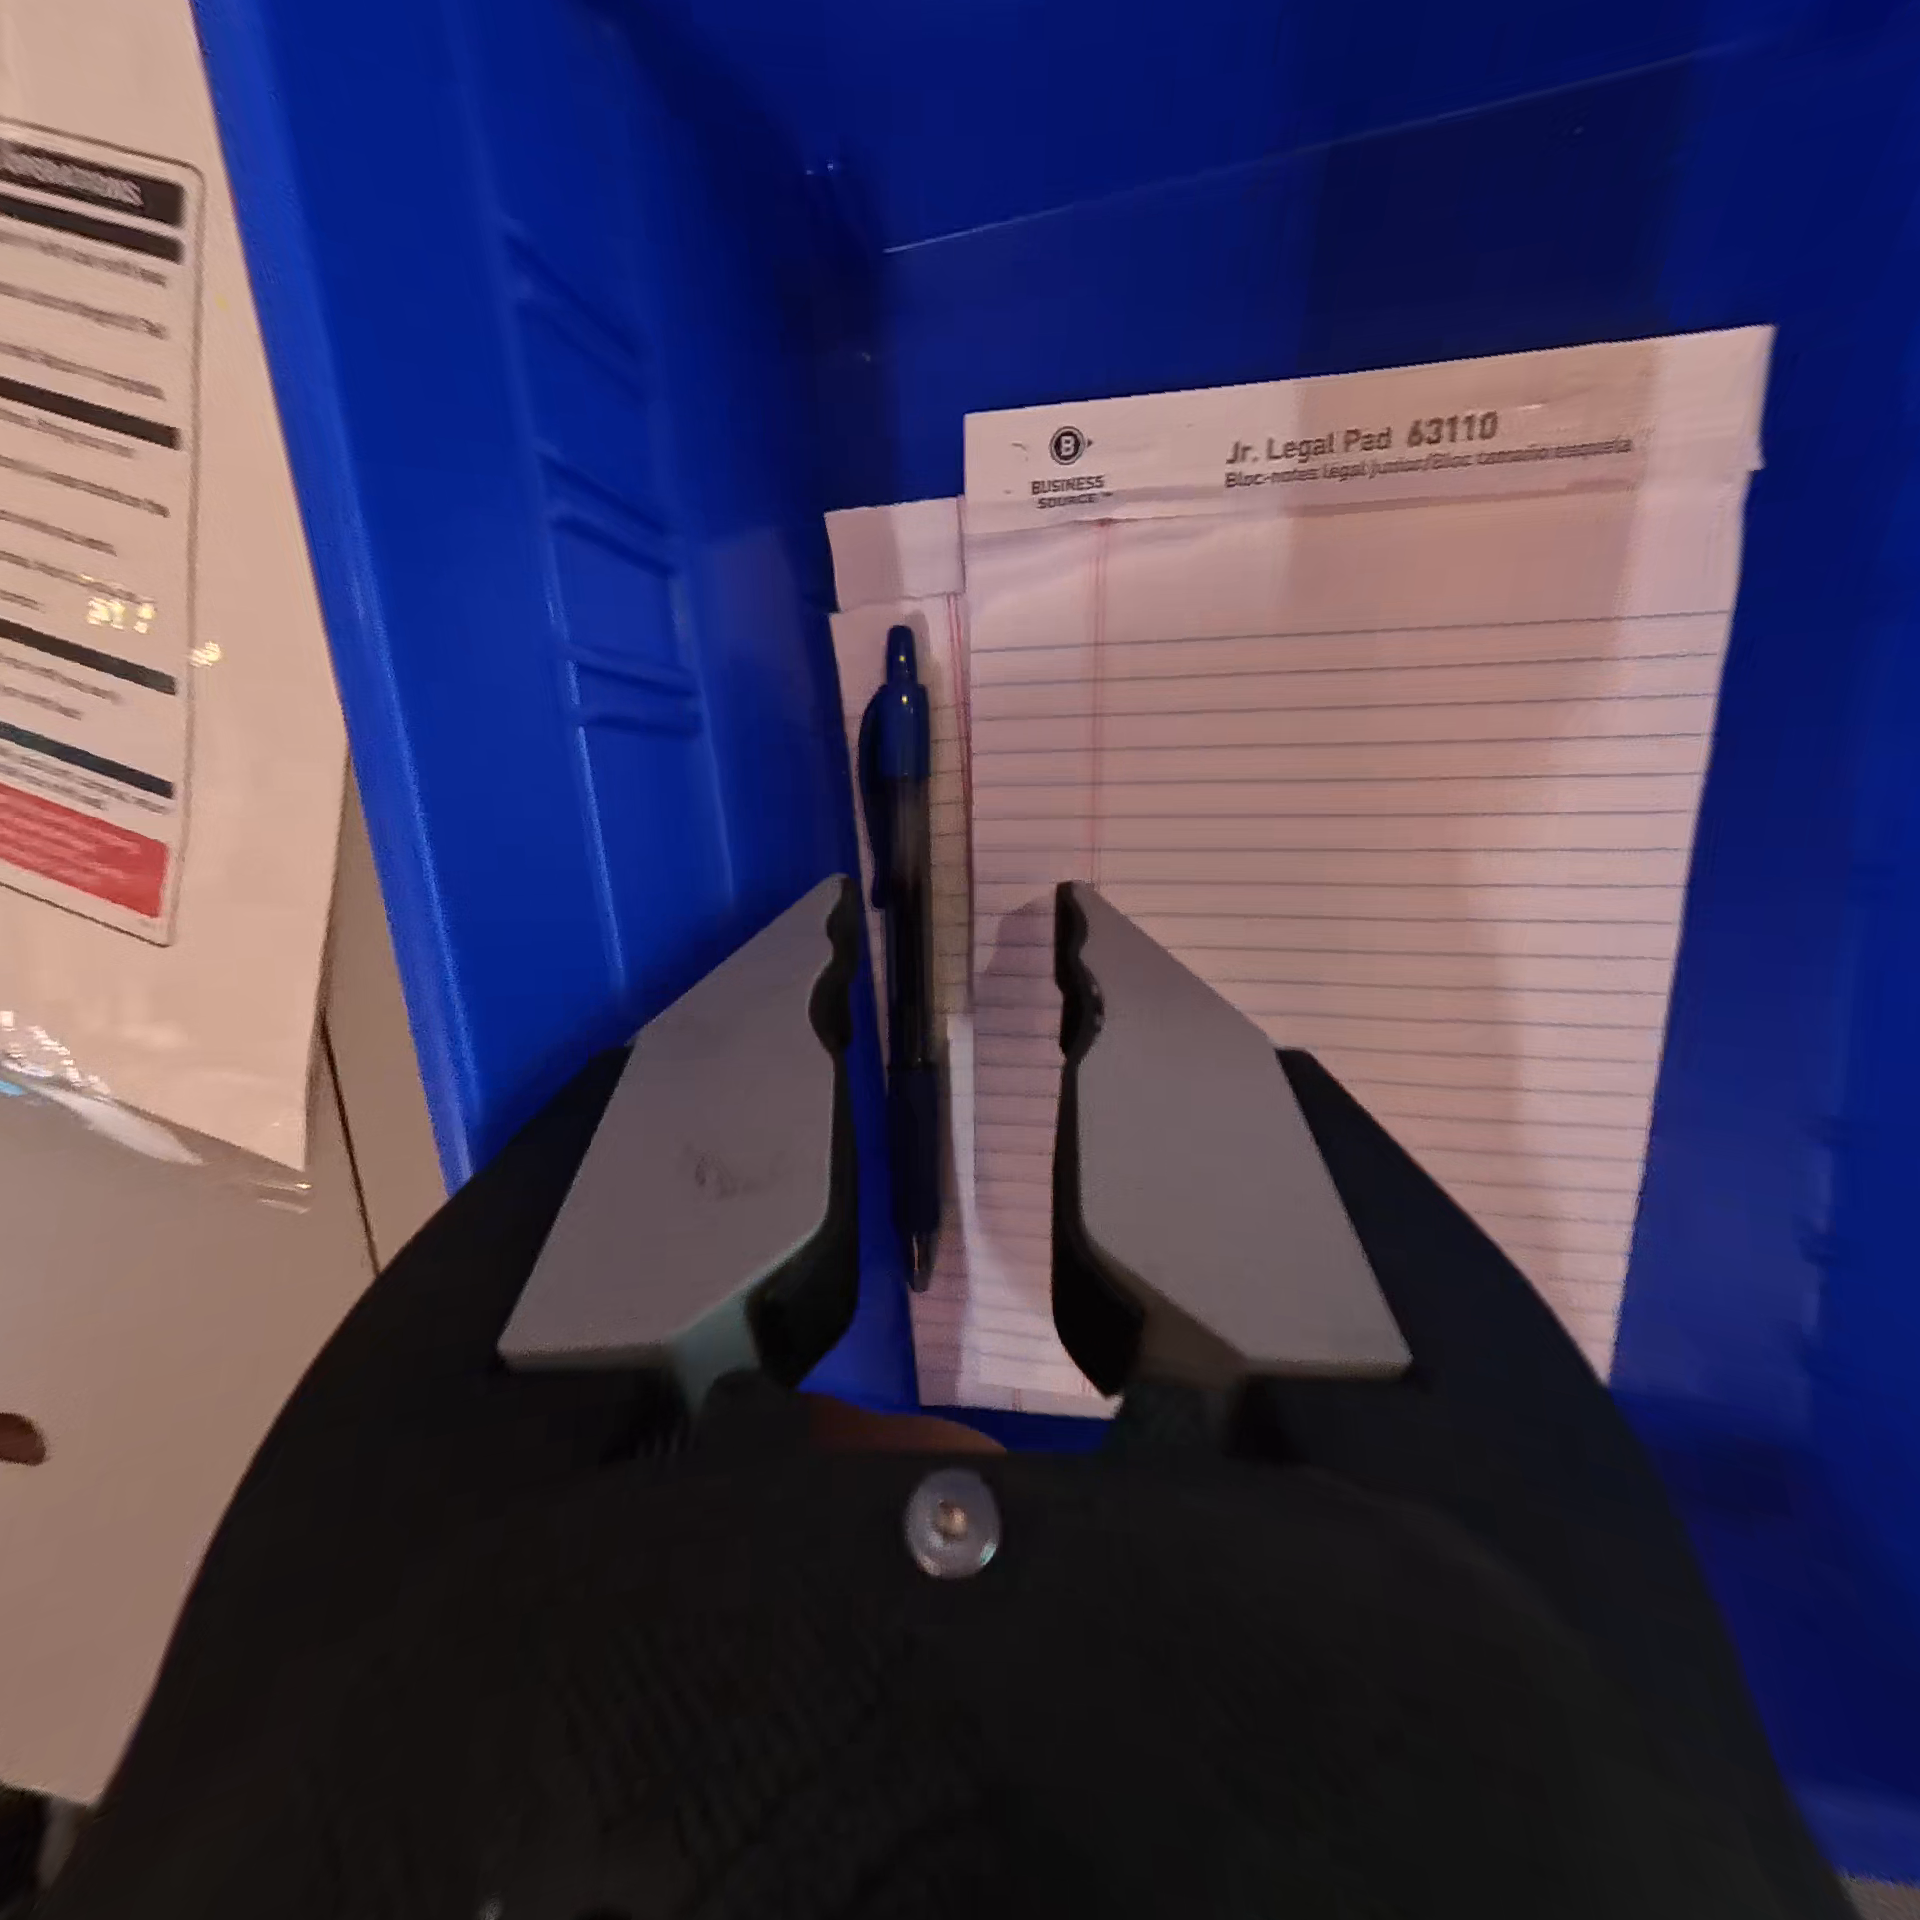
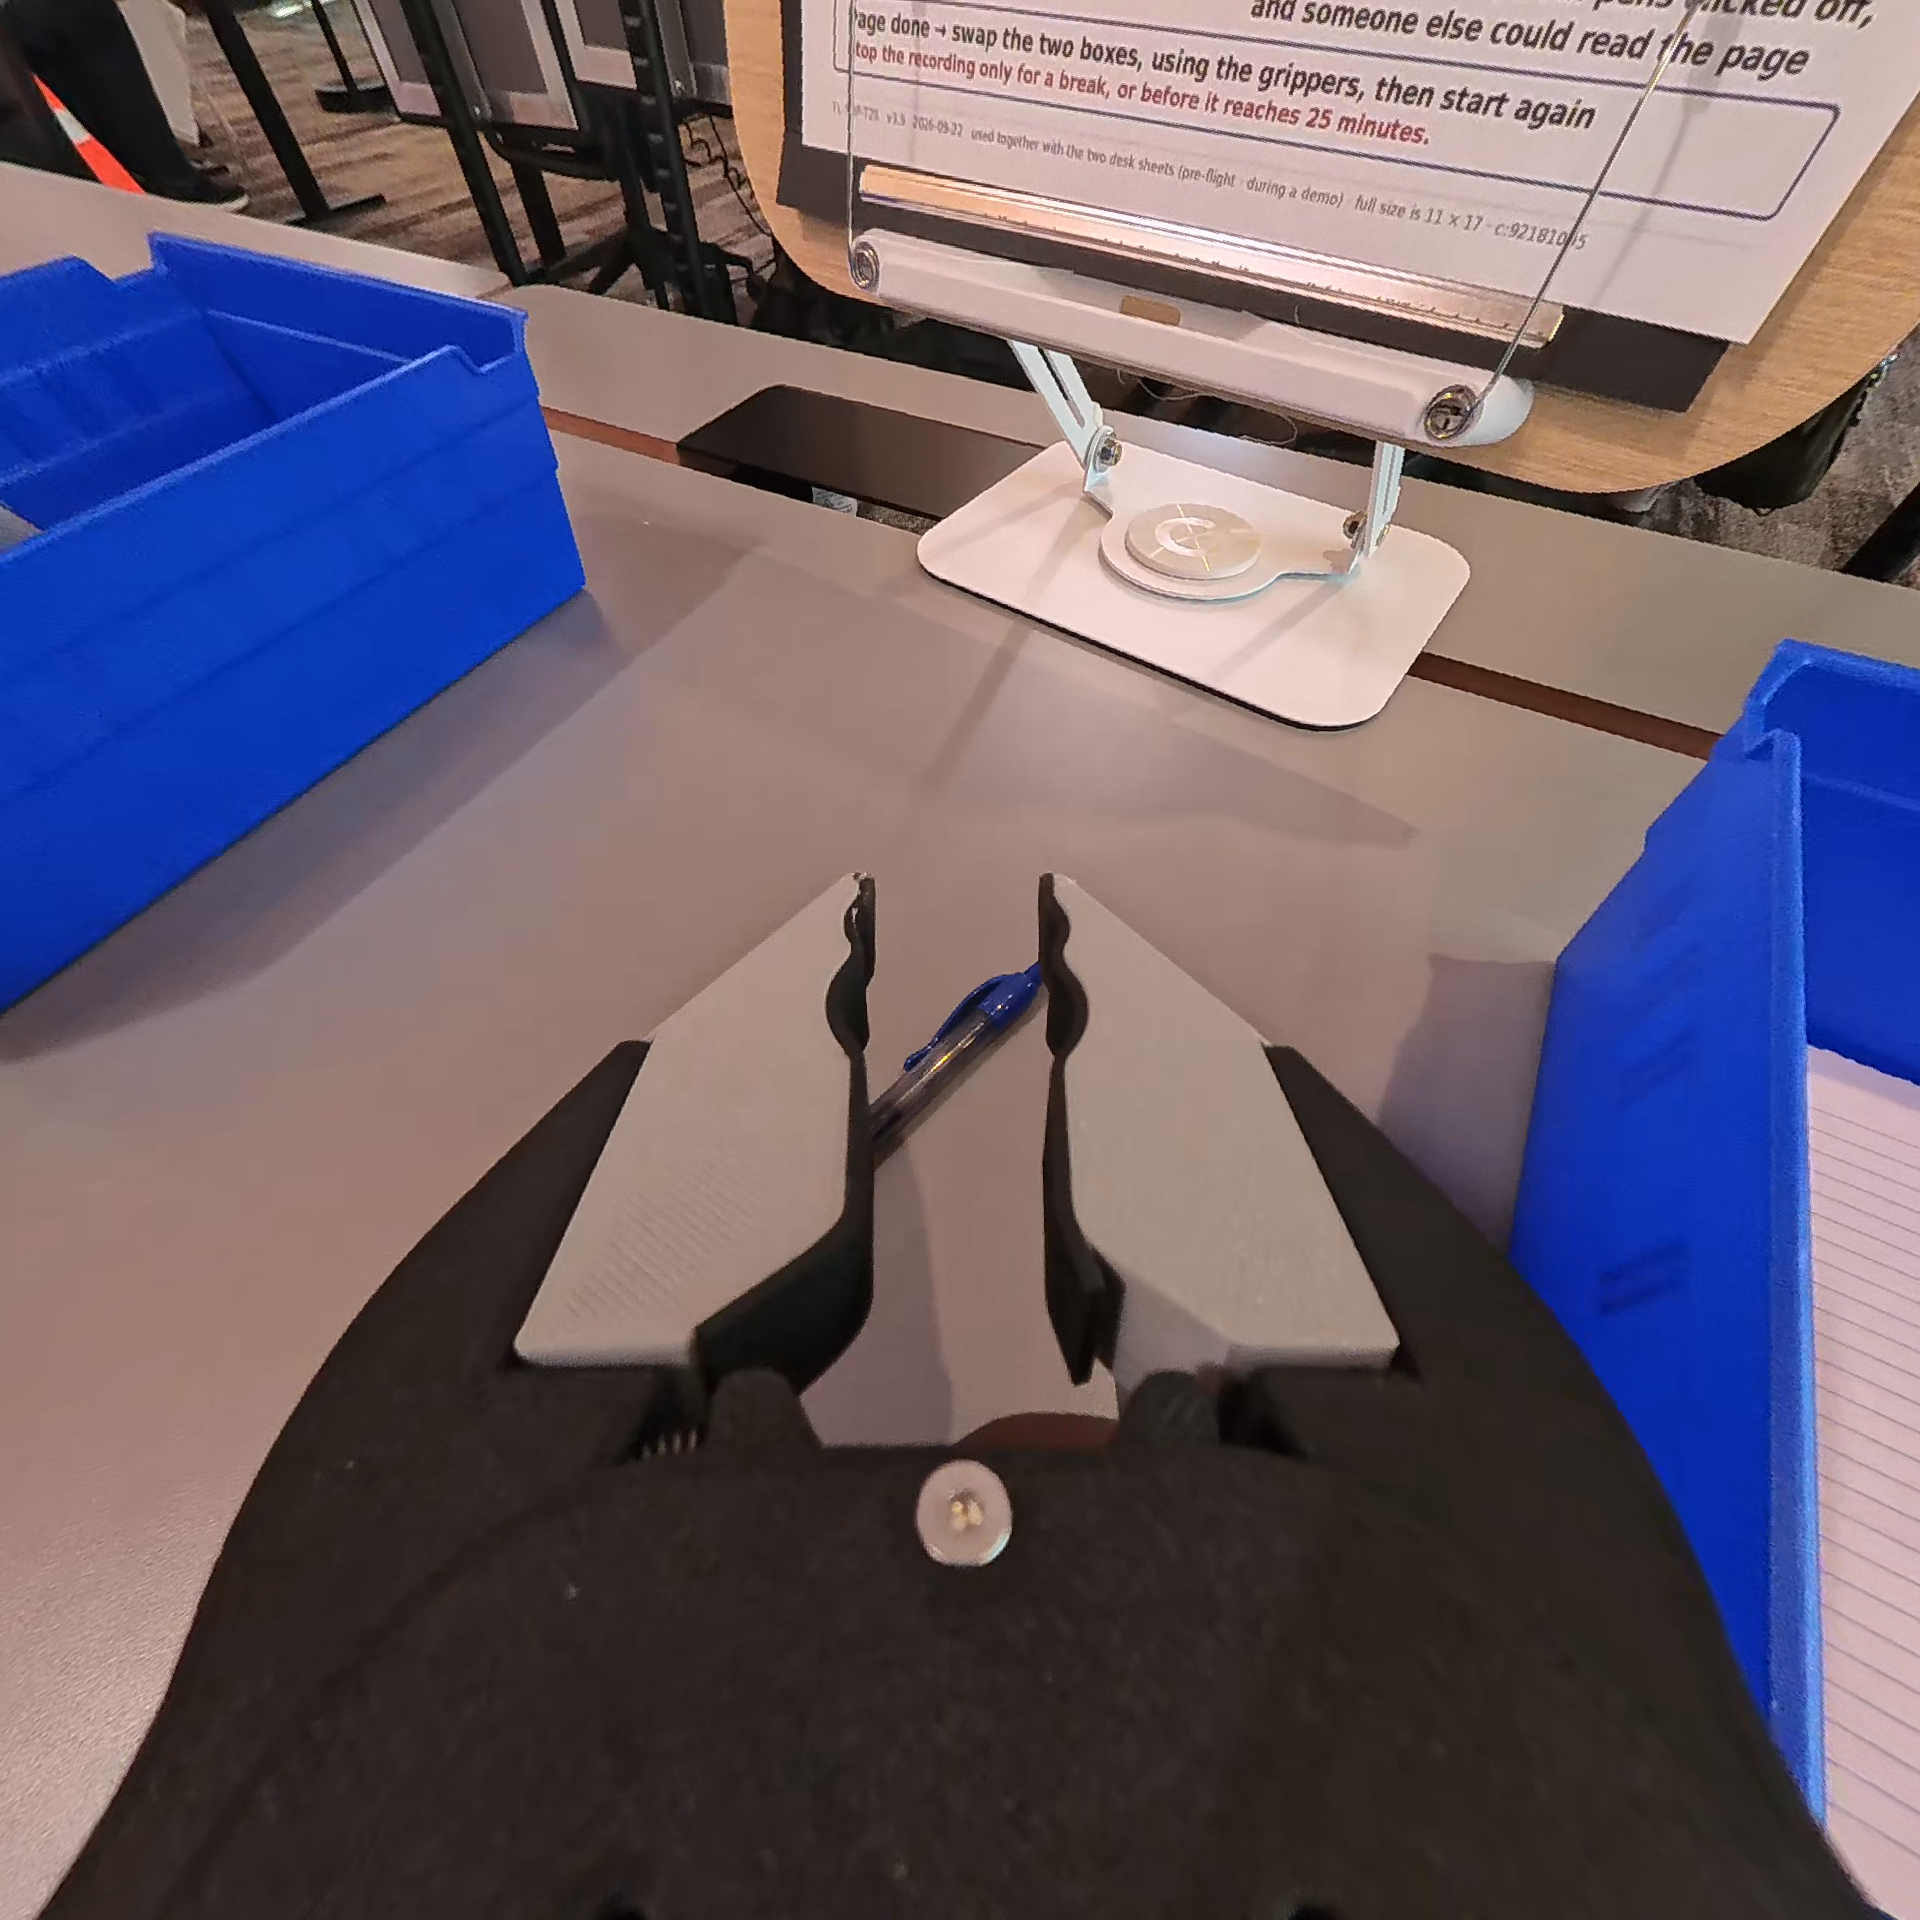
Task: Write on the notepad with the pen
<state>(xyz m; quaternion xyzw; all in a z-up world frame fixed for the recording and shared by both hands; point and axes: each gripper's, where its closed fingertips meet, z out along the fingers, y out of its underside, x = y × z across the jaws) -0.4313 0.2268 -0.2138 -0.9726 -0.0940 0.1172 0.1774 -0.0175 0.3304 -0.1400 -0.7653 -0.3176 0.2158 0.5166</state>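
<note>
In the left wrist view a white lined notepad [image 1: 1351, 831] lies in a blue bin [image 1: 623, 520], partly over a second lined pad [image 1: 894, 561] at its left. A blue pen [image 1: 904, 935] lies on that second pad, pointing toward me. My left gripper [image 1: 956, 888] is open above the bin, with the pen between the jaws, close to the left finger. In the right wrist view my right gripper [image 2: 956, 883] is open over the grey table [image 2: 623, 831]. Another blue pen [image 2: 956, 1029] lies slantwise on the table between its jaws, its lower end hidden under the left finger.
A blue bin [image 2: 260, 571] stands at the left of the table. Another blue bin [image 2: 1662, 1143] at the right holds a lined pad [image 2: 1870, 1351]. A white document stand [image 2: 1195, 582] with a printed sheet stands at the back. A printed sheet [image 1: 94, 520] lies left of the bin. The gap from one gripper's tips to the other's is roughly 45 cm.
</note>
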